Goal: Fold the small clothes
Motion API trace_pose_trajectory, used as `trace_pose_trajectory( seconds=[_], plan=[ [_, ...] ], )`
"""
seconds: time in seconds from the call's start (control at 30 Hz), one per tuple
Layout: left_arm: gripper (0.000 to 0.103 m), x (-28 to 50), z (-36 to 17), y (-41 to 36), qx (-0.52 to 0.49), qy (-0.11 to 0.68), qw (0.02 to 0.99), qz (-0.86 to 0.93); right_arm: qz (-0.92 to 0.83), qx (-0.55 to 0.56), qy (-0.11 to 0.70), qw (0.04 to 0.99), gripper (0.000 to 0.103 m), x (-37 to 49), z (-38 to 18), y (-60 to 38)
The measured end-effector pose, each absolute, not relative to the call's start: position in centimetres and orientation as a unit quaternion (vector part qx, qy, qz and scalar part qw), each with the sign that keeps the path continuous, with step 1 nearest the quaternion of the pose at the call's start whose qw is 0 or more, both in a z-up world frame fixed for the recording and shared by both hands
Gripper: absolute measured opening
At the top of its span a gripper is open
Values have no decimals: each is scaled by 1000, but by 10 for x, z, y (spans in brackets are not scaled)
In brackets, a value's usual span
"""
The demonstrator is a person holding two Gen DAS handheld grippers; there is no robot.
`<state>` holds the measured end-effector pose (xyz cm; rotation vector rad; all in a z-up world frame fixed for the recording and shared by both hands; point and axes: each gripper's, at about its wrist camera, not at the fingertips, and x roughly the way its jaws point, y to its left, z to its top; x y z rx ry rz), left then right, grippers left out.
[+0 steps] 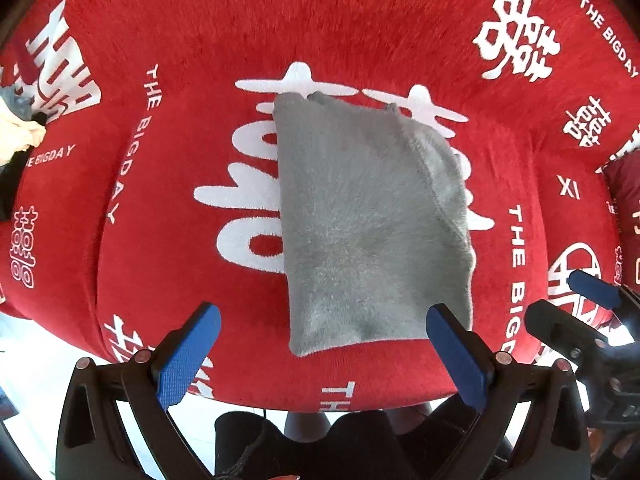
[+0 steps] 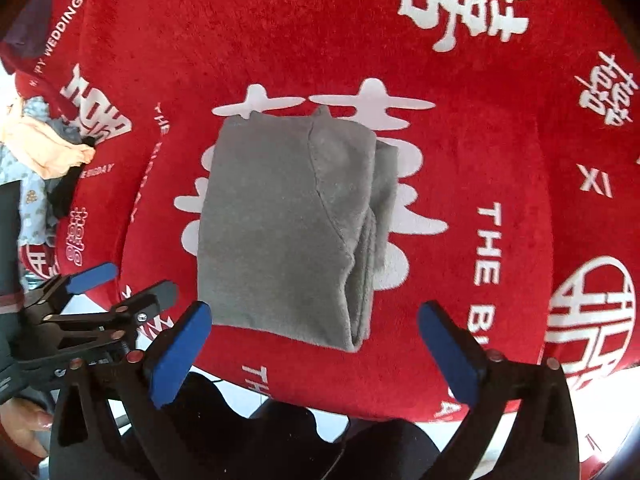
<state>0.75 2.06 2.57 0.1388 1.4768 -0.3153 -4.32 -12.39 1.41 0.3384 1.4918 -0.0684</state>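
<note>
Folded grey fleece garment [image 1: 372,220], fuzzy, layered edges stacked along its right side, lying flat on the red sofa cushion [image 1: 200,40] just ahead of both tongs. Left tongs [image 1: 320,352] spread wide, gripping nothing. Right tongs [image 2: 316,348] likewise wide, empty. Heap of other clothes [image 2: 44,152] far off to the left.

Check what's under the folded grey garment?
The grey garment lies on the red cover, over a large white printed character whose strokes stick out around it. The middle of that character is hidden. Whether anything else lies underneath cannot be seen.
</note>
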Motion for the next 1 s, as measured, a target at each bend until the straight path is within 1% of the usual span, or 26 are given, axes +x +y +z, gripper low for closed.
trace_pose_trajectory(
  seconds=[0.2,0.3,0.47,0.67,1.0],
  plan=[
    [103,4,46,26,79,674,723,-129,-71,146,696,700,103,-50,31,-127],
    [103,2,58,28,101,663,732,-118,-80,157,695,697,103,-53,40,-129],
    [103,2,74,32,99,657,737,-126,-90,153,692,699,103,-53,53,-126],
    [103,6,82,35,111,661,732,-126,-95,167,695,693,103,-48,58,-120],
    [103,9,89,40,117,664,726,-134,-92,139,700,694,103,-36,64,-106]
  ],
)
